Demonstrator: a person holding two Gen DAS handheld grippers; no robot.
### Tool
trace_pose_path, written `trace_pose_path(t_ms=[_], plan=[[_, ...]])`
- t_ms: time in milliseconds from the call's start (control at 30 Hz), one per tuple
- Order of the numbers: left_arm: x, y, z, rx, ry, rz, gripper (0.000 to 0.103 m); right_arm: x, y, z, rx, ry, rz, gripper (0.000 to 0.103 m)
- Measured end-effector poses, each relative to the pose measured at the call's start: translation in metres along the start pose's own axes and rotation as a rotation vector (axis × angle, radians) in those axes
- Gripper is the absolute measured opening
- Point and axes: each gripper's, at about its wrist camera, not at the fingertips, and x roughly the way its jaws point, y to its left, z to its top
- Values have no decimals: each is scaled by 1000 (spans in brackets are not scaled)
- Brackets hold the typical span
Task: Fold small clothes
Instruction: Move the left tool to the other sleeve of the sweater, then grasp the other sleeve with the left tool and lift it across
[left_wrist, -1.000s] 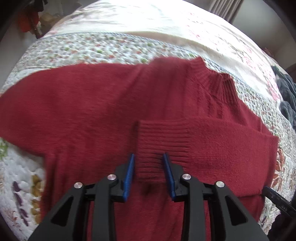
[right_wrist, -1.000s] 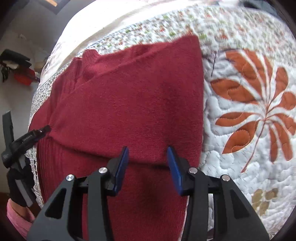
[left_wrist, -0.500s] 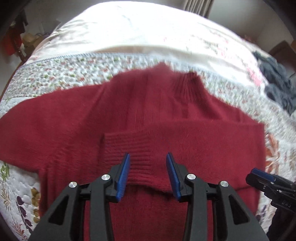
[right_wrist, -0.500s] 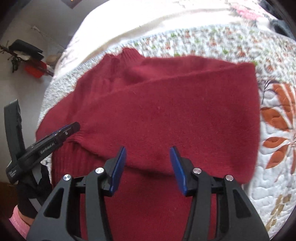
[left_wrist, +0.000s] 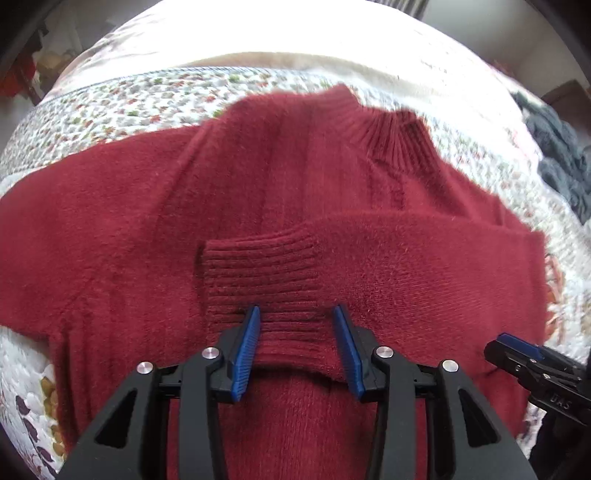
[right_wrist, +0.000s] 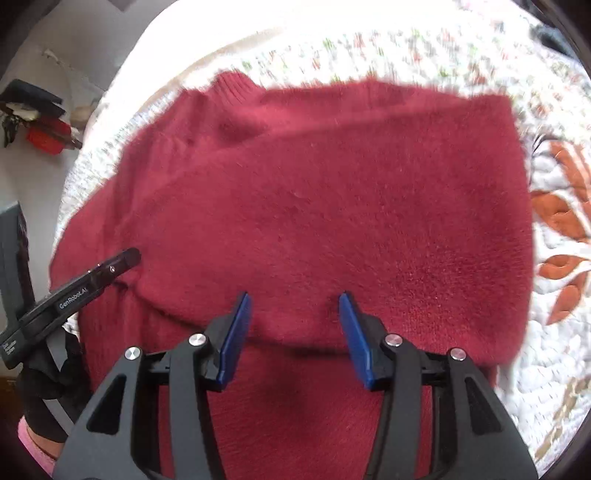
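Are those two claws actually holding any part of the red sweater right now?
No. Both are open. The left claw straddles the ribbed cuff of the folded sleeve without pinching it; the right claw hovers over the red sweater, gripping nothing.

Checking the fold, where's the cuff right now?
In the left wrist view, the cuff lies across the sweater, centre frame, between the open left gripper.
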Motion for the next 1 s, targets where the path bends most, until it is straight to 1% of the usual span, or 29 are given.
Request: trace_pose_path(t_ms=[67,133,233,300,333,367,400,433,533,567,667,800,867,1000], plan=[[-23,23,-4,-44,-41,-3,47,-16,10,-3,-5,-37,30,56],[-40,50,-9,-93,-69,14,54,-24,20,-7,-14,-50,52,59],[-59,109,-22,-203,-82,74,59,-23,37,-11,-40,-40,56,59],[-68,156,-31,-284,-91,120,62,-17,47,-17,-51,-25,65,60],[-72,175,-37,-313,-97,147,62,-15,49,-20,-54,-16,67,60],[-76,202,-44,-359,-98,181,62,-9,54,-22,-58,-7,67,60],[-78,217,-48,-388,-104,177,62,-7,53,-26,-61,2,67,60],[-82,244,-54,-446,-123,158,62,-2,57,-28,-64,11,71,60],[-88,294,-67,-579,-162,139,62,5,66,-32,-75,21,63,60],[-89,316,-72,-642,-179,130,62,8,69,-33,-78,24,56,60],[-86,351,-77,-739,-211,90,62,15,70,-32,-68,32,52,60],[-80,382,-78,-843,-259,5,62,21,74,-33,-80,30,11,60],[-77,388,-73,-867,-277,-5,65,23,73,-35,-77,33,6,60],[-74,400,-58,-877,-298,18,65,24,73,-36,-76,34,-4,60]])
